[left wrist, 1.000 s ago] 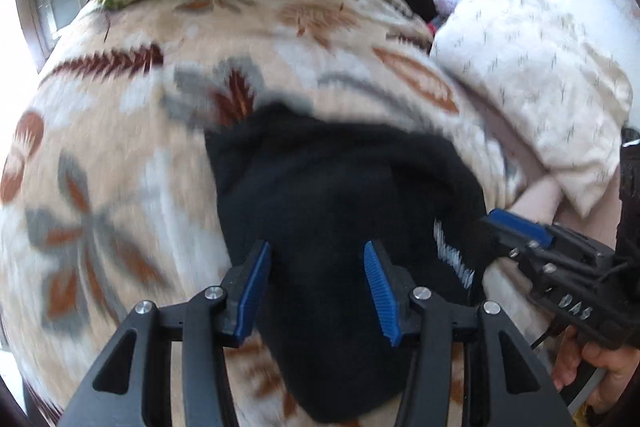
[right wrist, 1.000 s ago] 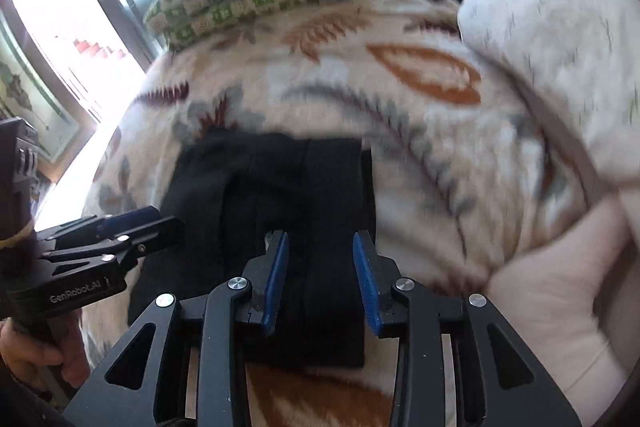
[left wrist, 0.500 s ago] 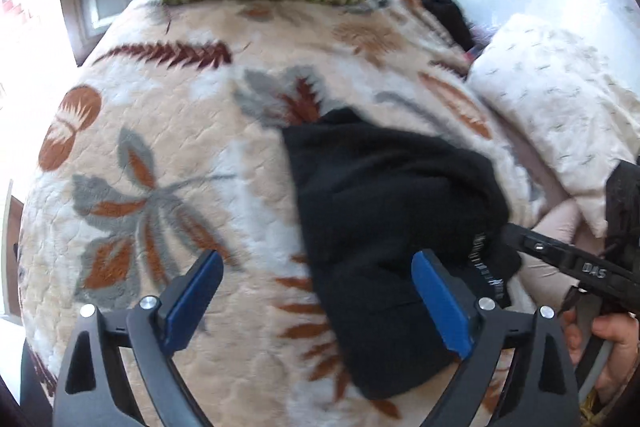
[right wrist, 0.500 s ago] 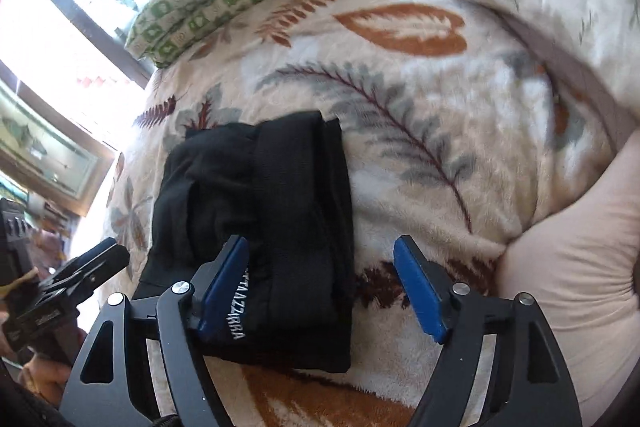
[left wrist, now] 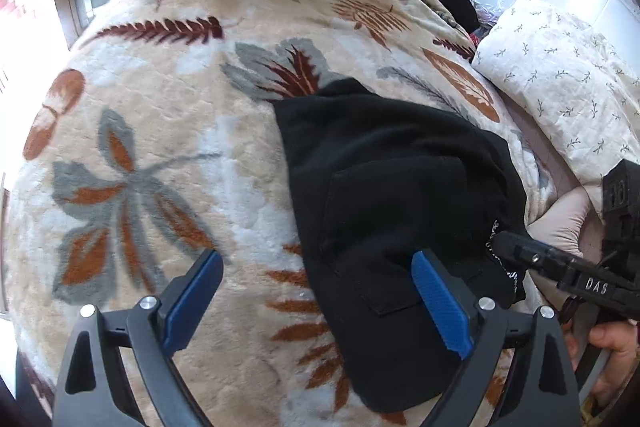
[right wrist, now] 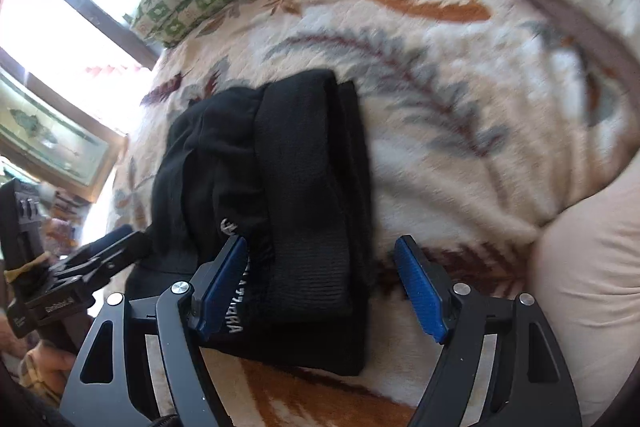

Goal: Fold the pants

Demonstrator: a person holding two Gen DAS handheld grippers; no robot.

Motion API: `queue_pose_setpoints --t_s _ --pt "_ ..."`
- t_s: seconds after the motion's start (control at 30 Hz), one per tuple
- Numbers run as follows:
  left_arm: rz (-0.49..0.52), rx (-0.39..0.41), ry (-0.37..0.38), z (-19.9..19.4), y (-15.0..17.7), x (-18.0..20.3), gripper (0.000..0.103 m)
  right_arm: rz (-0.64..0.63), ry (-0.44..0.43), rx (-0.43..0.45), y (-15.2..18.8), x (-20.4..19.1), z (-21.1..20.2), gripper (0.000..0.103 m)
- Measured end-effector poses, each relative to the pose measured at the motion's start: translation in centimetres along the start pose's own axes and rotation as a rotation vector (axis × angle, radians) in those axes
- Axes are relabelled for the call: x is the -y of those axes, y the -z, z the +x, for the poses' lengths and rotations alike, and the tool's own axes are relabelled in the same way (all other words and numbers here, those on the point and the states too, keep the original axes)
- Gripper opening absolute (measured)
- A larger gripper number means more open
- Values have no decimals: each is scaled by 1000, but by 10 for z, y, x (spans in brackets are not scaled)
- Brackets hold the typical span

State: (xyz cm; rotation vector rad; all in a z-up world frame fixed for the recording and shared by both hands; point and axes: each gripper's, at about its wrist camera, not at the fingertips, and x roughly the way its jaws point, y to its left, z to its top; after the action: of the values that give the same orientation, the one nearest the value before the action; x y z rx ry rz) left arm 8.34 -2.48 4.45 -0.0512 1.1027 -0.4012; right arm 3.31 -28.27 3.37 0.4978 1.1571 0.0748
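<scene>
Since both my left gripper point(left wrist: 316, 301) and right gripper point(right wrist: 322, 285) hang spread and empty over the black pants point(left wrist: 396, 211), folded compact on the floral blanket point(left wrist: 160, 131), I'd press the near edge flat, not regrip.

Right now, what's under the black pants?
The folded black pants lie directly on the leaf-print blanket, which shows all around them. Whatever lies beneath the bundle is covered.
</scene>
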Motion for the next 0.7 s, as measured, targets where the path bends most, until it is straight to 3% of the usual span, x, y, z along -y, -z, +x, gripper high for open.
queue_pose_setpoints --t_s 0.07,0.2,0.3,0.37,0.43,0.53,0.7 --pt "-9 -36 35 14 1 4 97 -27 -13 16 1 -5 3 76" --pt "-3 -20 52 25 -3 15 96 -43 -15 15 0 -12 9 69" --pt "12 -26 59 28 -8 24 83 -25 -5 25 0 -7 8 53" --pt "8 -25 57 27 -8 25 81 -29 -1 24 1 -7 7 47" --pt "-12 -13 70 22 -7 21 65 -36 -18 21 1 -12 5 31" --pt "-33 12 103 9 -8 15 46 -86 -17 40 1 -27 -2 26" --pt "-26 55 129 -12 -20 16 38 -109 -54 88 -9 -45 -20 25"
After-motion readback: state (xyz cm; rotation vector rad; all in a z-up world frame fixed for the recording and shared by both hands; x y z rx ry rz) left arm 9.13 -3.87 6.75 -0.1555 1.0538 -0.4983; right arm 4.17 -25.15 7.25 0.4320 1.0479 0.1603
